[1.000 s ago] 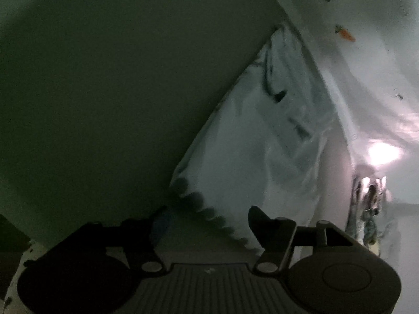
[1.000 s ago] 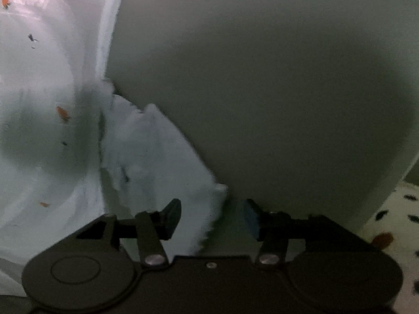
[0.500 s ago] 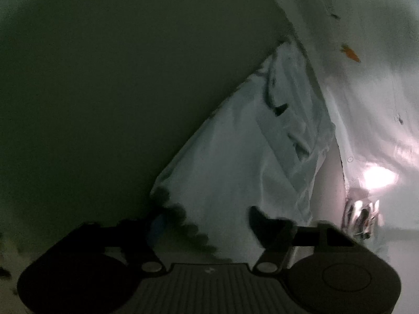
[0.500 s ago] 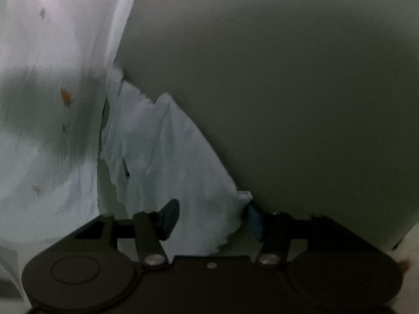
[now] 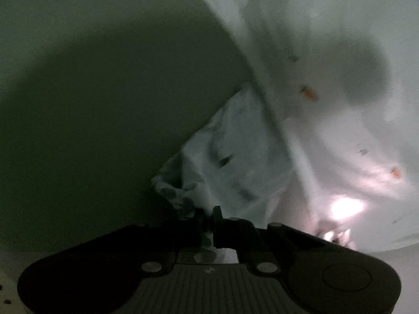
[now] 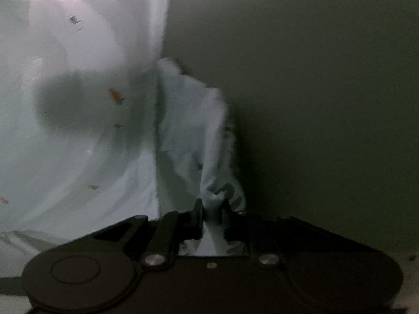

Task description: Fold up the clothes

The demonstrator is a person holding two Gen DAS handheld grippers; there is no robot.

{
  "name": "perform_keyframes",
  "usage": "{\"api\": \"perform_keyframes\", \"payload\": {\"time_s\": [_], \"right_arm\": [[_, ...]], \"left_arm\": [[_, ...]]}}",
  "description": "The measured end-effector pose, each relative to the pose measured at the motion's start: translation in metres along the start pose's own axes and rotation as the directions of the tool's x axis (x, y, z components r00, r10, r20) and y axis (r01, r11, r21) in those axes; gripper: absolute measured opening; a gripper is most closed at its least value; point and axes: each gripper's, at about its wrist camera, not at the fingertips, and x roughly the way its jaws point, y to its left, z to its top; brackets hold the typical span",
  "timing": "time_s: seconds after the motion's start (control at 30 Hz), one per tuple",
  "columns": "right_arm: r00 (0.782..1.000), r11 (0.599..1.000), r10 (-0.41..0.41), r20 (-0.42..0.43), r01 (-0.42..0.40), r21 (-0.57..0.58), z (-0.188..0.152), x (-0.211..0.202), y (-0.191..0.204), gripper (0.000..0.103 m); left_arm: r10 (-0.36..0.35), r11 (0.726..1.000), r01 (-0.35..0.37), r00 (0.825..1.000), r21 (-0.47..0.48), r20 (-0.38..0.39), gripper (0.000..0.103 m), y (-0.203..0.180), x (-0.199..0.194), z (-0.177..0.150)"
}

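We see the left gripper (image 5: 208, 216) clamped on the scalloped corner of the white garment (image 5: 235, 162), which runs up and away from our fingers toward the right. The right gripper (image 6: 212, 209) is closing on the garment's other gathered corner (image 6: 191, 130), cloth bunched between its pads. The garment's body (dotted with small orange motifs) spreads over the plain grey-green counter (image 6: 314, 91); all is dim and blurred.
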Motion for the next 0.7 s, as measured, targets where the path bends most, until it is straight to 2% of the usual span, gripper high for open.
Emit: {"api": "perform_keyframes", "payload": {"time_s": [0.1,0.3,0.4,0.53,0.7], "right_arm": [[0.999,0.999,0.044,-0.014,-0.044,0.003,0.013,0.012,0.023,0.013],[0.993,0.99,0.116,0.011,-0.116,0.084,0.041,0.033,0.052,0.013],[0.99,0.983,0.135,0.03,-0.137,0.12,0.057,0.049,0.064,0.013],[0.991,0.979,0.112,0.067,-0.121,0.161,0.087,0.085,0.085,0.013],[0.989,0.977,0.094,0.115,-0.114,0.179,0.142,0.144,0.107,0.013]], "left_arm": [[-0.064,0.998,0.065,0.997,-0.014,0.045,0.006,-0.021,0.002,0.015],[-0.118,0.993,0.12,0.99,-0.013,0.08,0.006,-0.058,0.035,0.053],[-0.13,0.991,0.131,0.989,-0.017,0.07,0.006,-0.072,0.063,0.078],[-0.135,0.991,0.136,0.99,-0.005,0.043,0.006,-0.091,0.099,0.115],[-0.13,0.991,0.129,0.991,0.04,0.01,0.006,-0.115,0.178,0.171]]}}
